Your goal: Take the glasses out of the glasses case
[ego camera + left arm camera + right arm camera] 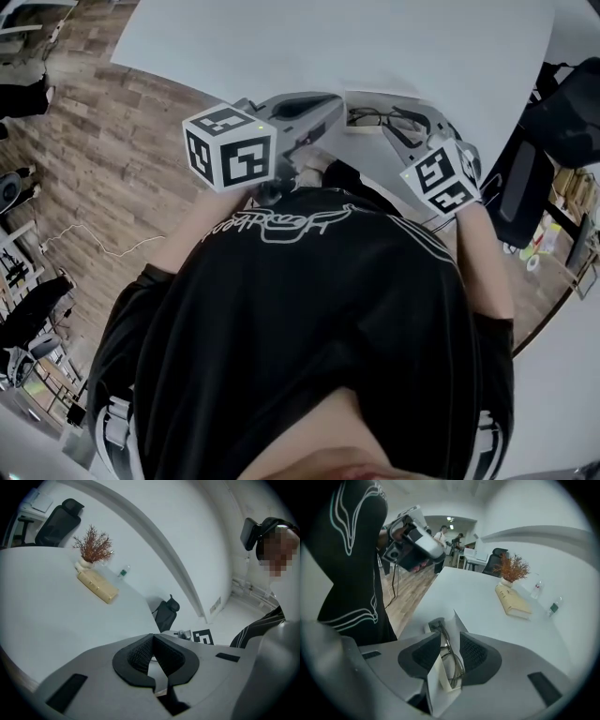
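While both forearms reach forward past the black shirt [309,309] to the table's near edge, the left gripper [153,636] is clenched on nothing, tips meeting. The right gripper [450,634] is clamped on the white glasses case [436,693], which is open, with the glasses [454,665] sitting inside it. Farther out on the white table [464,592] there's a tan book [513,603], then a dried plant [512,569] in a little vase.
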